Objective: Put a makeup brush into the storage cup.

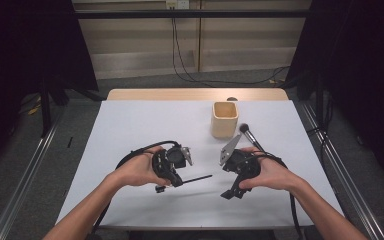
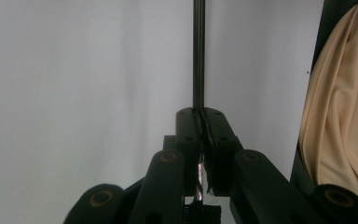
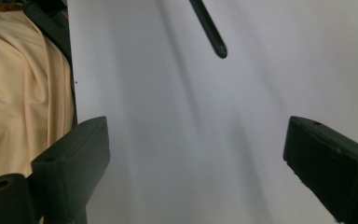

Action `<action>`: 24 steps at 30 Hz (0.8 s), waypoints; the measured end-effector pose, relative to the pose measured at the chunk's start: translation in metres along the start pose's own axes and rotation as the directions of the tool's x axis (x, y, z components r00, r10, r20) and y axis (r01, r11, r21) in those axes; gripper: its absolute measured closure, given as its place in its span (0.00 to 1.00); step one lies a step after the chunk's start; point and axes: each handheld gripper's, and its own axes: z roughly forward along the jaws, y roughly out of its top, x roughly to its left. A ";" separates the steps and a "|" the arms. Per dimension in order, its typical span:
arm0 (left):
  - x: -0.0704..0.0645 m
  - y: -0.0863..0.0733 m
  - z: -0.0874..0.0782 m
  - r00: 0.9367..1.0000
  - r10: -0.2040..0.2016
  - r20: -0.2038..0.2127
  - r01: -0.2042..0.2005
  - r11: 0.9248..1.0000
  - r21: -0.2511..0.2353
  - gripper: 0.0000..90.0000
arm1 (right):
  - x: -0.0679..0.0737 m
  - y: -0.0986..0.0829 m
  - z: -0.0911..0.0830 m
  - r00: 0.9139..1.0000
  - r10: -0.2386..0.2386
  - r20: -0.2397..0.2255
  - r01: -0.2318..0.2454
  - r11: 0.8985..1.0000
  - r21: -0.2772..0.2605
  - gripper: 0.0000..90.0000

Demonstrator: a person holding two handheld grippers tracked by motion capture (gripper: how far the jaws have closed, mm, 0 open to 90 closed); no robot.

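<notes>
The white-topped bench (image 1: 130, 125) carries a square pale wooden cup (image 1: 225, 119) toward its far edge, right of centre. A black-handled makeup brush with a dark round head (image 1: 250, 136) lies on the bench just right of the cup, its handle running under the right gripper (image 1: 230, 192).

The left gripper (image 1: 180, 181) sits left of centre, low over the bench. Its fingers (image 2: 189, 135) are pressed together on a thin black rod-like handle (image 2: 198, 51), which sticks out toward the right gripper in the high view. Which tool the handle belongs to cannot be told; its working end is hidden behind the pads.

The right gripper's fingers (image 3: 72, 156) stand wide apart with nothing between them. The free tip of the thin handle (image 3: 220, 50) shows ahead of them, above the gap.

Risks, as judged:
- Hold is near one end of a long slim handle, so it could pivot or slip between the pads if the hand tilts or the tip knocks the bench.
- If the handle goes to the cup, a low approach could strike the rim and tip the cup (it looks light, and stands free).
- The right hand (image 1: 275, 175) rests over the brush handle; a shift could roll the brush off toward the bench edge.
- A hand-over could miss, since the tip lies off the line between the right fingers.
</notes>
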 end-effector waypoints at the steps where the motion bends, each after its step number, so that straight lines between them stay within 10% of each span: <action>1: -0.001 0.001 0.000 1.000 0.002 0.002 -0.002 1.000 0.004 0.95 | -0.001 0.002 0.001 1.000 0.002 0.002 -0.002 1.000 0.014 0.10; 12: -0.004 0.008 0.002 1.000 0.025 -0.001 -0.025 1.000 0.010 0.95 | -0.006 0.014 0.007 0.999 -0.041 -0.024 0.042 0.998 0.042 0.11; 24: -0.003 0.013 0.006 1.000 0.011 0.018 -0.011 1.000 -0.005 0.95 | -0.010 0.021 0.012 0.996 -0.087 -0.037 0.088 0.996 0.032 0.51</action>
